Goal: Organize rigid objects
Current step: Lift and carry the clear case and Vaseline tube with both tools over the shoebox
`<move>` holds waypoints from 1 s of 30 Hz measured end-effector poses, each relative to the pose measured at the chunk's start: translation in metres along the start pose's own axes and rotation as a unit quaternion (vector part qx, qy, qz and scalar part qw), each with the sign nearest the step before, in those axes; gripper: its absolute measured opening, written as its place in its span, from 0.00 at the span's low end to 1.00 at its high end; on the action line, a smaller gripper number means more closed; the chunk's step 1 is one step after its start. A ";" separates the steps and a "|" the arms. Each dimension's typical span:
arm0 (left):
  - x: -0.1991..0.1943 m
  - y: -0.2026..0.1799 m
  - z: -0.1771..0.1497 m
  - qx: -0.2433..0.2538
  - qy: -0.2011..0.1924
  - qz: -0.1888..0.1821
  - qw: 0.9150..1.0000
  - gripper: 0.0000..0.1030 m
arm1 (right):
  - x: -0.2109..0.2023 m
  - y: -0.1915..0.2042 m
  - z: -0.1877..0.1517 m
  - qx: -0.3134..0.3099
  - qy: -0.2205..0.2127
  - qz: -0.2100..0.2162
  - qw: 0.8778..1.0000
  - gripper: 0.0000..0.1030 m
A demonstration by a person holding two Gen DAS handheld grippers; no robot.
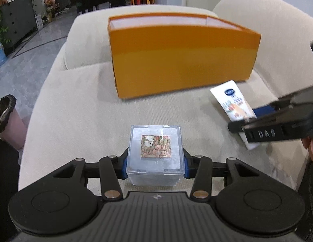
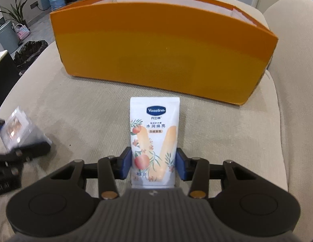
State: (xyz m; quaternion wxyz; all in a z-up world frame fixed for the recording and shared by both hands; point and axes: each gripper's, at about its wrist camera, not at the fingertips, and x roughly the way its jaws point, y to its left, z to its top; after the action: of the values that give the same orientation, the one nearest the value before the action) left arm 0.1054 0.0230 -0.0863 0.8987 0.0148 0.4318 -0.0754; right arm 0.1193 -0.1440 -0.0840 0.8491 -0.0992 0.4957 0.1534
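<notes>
Right, left gripper [image 1: 155,162] is clamped on the clear plastic cube [image 1: 155,153] across its side faces, right gripper [image 2: 154,164] squeezed onto the lower body of the Vaseline tube [image 2: 154,139], both just above the beige cushion [image 1: 79,109]. The cube looks rigid, light and slick, so grip flat faces low; the tube probably gives a little, so hold mid-body, not the crimp. Orange box [image 2: 156,56] sits straight ahead of both, open-topped.

Left gripper [image 1: 155,162] clamps clear box [image 1: 155,157] w/ picture on lid, over beige cushion [image 1: 79,109]; orange box [image 1: 182,60] behind, right gripper [image 1: 245,121] pinching white tube [image 1: 233,104] at right.
</notes>
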 end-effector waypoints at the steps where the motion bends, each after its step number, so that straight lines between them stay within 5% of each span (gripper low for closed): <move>1: -0.003 0.001 0.003 0.000 -0.003 0.000 1.000 0.51 | -0.004 -0.001 0.000 0.001 -0.002 0.001 1.000 0.43; 19: -0.037 -0.008 0.078 0.044 -0.068 -0.004 0.997 0.51 | -0.089 -0.014 0.032 -0.009 -0.071 -0.001 0.997 0.43; 30: -0.036 -0.015 0.143 0.065 -0.099 -0.010 0.993 0.51 | -0.118 -0.021 0.093 -0.025 -0.117 -0.022 0.993 0.43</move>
State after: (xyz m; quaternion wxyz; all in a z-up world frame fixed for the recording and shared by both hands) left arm 0.1918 -0.0006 0.0325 0.9331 0.0614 0.3354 -0.1138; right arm 0.1478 -0.1528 0.0650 0.9016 -0.1131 0.3868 0.1575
